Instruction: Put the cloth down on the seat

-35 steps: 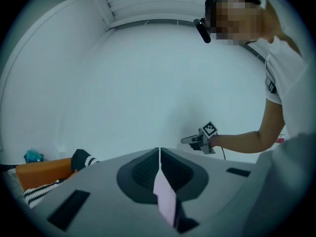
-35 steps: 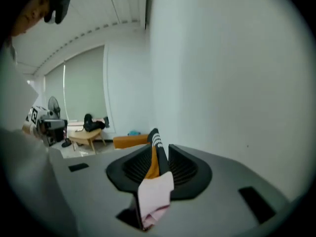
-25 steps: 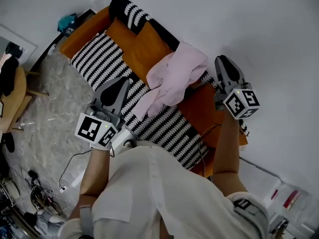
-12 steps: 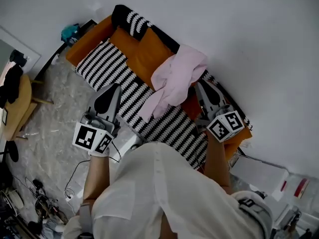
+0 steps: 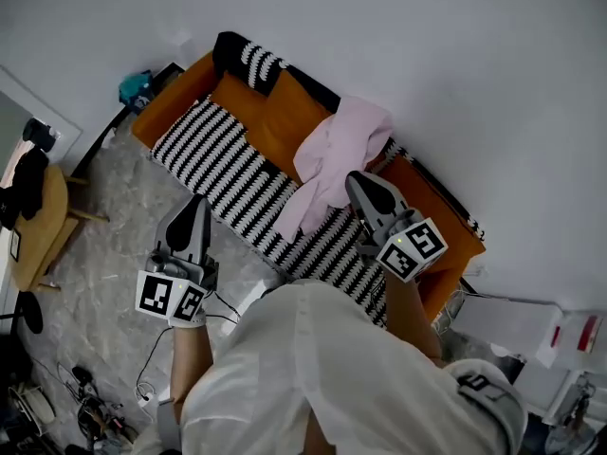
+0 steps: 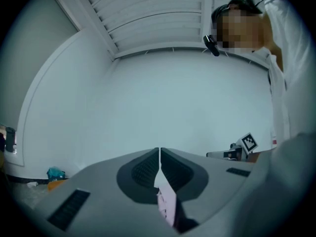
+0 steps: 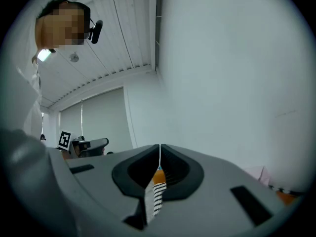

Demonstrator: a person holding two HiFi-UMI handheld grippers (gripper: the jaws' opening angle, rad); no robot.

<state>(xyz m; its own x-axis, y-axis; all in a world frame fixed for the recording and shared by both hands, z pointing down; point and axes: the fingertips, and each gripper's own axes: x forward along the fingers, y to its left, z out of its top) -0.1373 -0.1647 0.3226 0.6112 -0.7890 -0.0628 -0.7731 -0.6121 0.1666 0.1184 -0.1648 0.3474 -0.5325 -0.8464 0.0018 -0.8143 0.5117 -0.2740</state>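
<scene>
A pink cloth [image 5: 337,154] lies draped from the orange sofa's backrest down onto its black-and-white striped seat [image 5: 218,154]. My right gripper [image 5: 353,178] hovers just right of the cloth's lower part, apart from it; its jaws are closing, tips together, nothing between them. In the right gripper view [image 7: 159,147] only the striped seat [image 7: 158,196] shows through the slit. My left gripper [image 5: 196,202] hangs over the seat's front edge, well left of the cloth, shut and empty. The left gripper view [image 6: 159,152] shows the pink cloth [image 6: 167,206] far off behind the jaws.
A wooden table [image 5: 38,216] with dark items stands at the far left. A teal object [image 5: 136,85] sits by the sofa's left arm. Cables [image 5: 95,406] lie on the marbled floor. White boxes [image 5: 512,325] stand at the lower right by the wall.
Both grippers have drawn back toward me, away from the cloth. The right one moved left and down and its jaws came together. The cloth stays draped on the sofa.
</scene>
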